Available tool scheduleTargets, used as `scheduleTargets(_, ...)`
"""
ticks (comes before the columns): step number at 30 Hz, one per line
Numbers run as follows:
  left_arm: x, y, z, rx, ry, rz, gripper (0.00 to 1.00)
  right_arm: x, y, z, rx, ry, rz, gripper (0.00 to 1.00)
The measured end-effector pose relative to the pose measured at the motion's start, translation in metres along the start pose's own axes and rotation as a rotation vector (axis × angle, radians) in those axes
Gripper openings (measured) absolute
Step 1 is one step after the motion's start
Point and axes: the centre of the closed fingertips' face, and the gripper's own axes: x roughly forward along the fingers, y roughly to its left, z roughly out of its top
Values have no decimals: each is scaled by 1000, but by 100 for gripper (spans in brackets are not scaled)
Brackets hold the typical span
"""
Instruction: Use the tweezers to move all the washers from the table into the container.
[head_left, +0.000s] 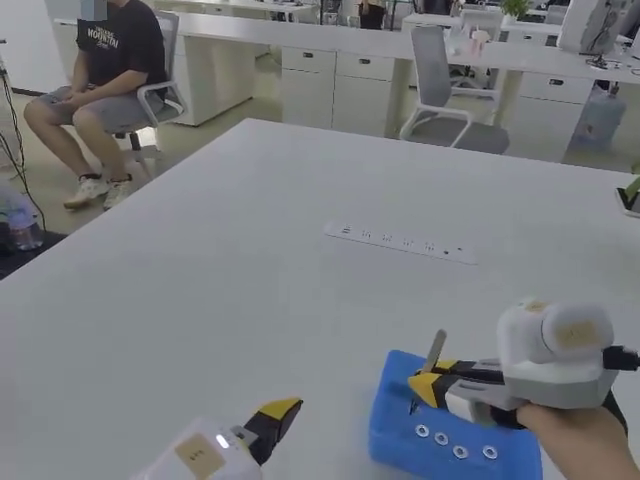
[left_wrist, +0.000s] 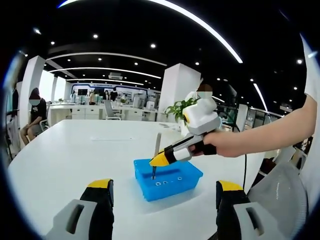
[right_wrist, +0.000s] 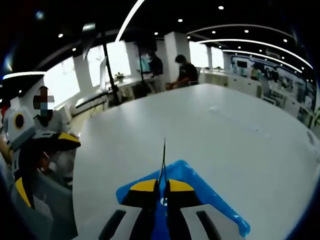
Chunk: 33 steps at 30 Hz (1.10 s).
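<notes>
1. So, the right gripper (head_left: 425, 385) is clamped tight on the tweezers (head_left: 436, 352). In the right gripper view its yellow-tipped jaws are pressed together, with the thin metal blade sticking straight out at 12 o'clock.
2. The tweezers stand nearly upright, tilted a touch, with the tips pointing down inside the blue container (head_left: 395, 425). I can't tell if the tips actually touch the floor of it.
3. In the head view the container sits on the white table (head_left: 230, 290) at about 5 o'clock, near the table's close edge.
4. The washers (head_left: 441, 438) are lying in the container. I count four in a loose row along its 4 o'clock side, just beside the tweezer tips in the left gripper view.
5. The left gripper (head_left: 278, 410) is wide open and holding nothing. In its own view the two jaws stand far apart at 7 and 5 o'clock, with the container between them further out. In the head view it's down at 6 to 7 o'clock, well apart from the container.
6. A hand (head_left: 580, 440) wraps the right gripper's grip at 4 o'clock in the head view.
7. Background stuff: a white power strip (head_left: 400, 243) lies flat on the table at 3 o'clock of centre, and a seated person (head_left: 105, 70) is at 10 o'clock. A grey office chair (head_left: 445, 95) is at 1 o'clock.
</notes>
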Motion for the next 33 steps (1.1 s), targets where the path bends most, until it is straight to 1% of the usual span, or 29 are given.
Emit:
scheduleTargets(3,0,0,-1,2,2,-2,86,4,3,-1,8,-4,16,3)
scheduleTargets(6,0,0,-2,1,4,-3,86,8,7,-4,-6,6,22,3)
scheduleTargets(10,0,1,-2,-1,6,-3,86,12,5,-8,-1,13,28,3)
scheduleTargets(14,1,1,-3,1,9,-5,86,12,8,-12,-11,24,27,3)
scheduleTargets(23,1,-1,-2,1,10,-5,86,14,4,-16,-18,25,18,3)
scheduleTargets(27,1,-3,-1,0,10,-5,86,15,4,-16,-25,21,23,3)
scheduleTargets(33,1,-1,-2,0,9,-4,86,15,5,-16,-36,18,23,4)
